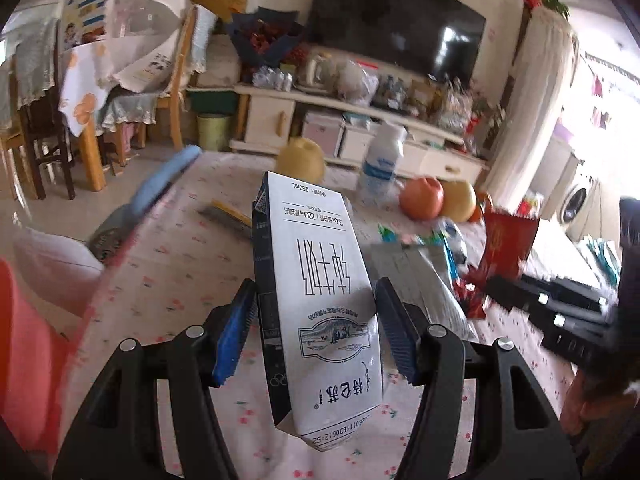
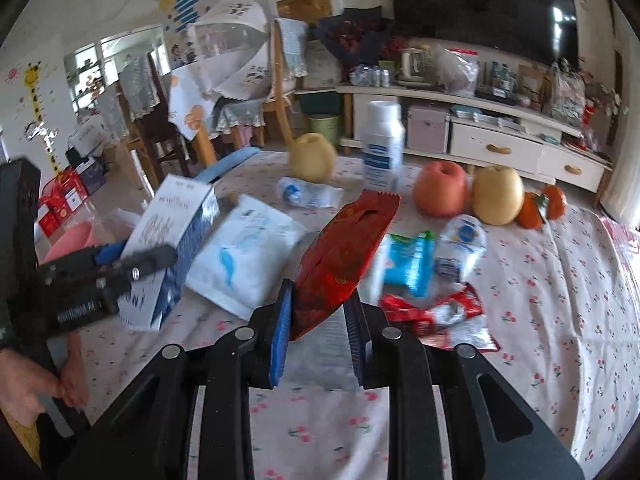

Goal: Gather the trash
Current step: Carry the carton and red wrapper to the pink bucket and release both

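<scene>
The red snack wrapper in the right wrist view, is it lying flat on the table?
No. The red snack wrapper is clamped between the right gripper fingers and raised above the tablecloth.

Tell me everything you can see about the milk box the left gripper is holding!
The milk carton is a tall white box with dark blue side panels, black Chinese print and a small drawn emblem; it looks like coated cardboard. "250mL" is printed near one end. The left gripper holds it lifted above the flowered tablecloth, jaws pressing its two narrow sides. Its print reads upside down in the left wrist view. Nothing else touches it.
</scene>
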The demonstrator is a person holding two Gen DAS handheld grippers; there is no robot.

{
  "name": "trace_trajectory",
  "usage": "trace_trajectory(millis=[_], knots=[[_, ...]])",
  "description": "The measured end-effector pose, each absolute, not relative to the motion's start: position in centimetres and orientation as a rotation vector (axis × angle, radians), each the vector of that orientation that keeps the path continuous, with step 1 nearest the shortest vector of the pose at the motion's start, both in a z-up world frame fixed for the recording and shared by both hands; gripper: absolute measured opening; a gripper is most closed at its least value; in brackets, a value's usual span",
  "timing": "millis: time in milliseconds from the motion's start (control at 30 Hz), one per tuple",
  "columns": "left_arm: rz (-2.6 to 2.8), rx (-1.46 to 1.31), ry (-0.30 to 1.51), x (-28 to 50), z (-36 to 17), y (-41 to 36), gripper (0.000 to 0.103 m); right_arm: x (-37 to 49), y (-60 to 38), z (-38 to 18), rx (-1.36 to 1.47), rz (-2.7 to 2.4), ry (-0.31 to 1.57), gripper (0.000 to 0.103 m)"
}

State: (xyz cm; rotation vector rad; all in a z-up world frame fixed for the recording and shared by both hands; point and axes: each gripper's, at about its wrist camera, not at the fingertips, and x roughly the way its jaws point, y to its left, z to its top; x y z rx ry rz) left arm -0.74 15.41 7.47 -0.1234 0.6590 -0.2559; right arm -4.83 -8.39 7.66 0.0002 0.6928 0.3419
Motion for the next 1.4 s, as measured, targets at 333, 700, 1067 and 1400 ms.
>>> trace_trajectory(millis=[333,700,1067,1400], knots=[[-0.072,-0.241,0.559,-2.4,9.7,24.6,0.062,-6.6,2.5,8.9,-0.064,0.525,0.692,0.027],[0.256,-0.436,0.478,-5.7,10.2,38.4,0.062,-8.0,18.3,11.2,-0.178,0.778,0.659,0.027],[0.443,-0.607,0.478,-7.8,8.6,46.2,0.067,-6.9,29.9,8.5,-0.291,0.878,0.724,0.041],[0.473,-0.507,0.427,-7.9,8.9,45.0,0.089,-8.9,24.0,8.6,-0.193,0.719,0.638,0.09]])
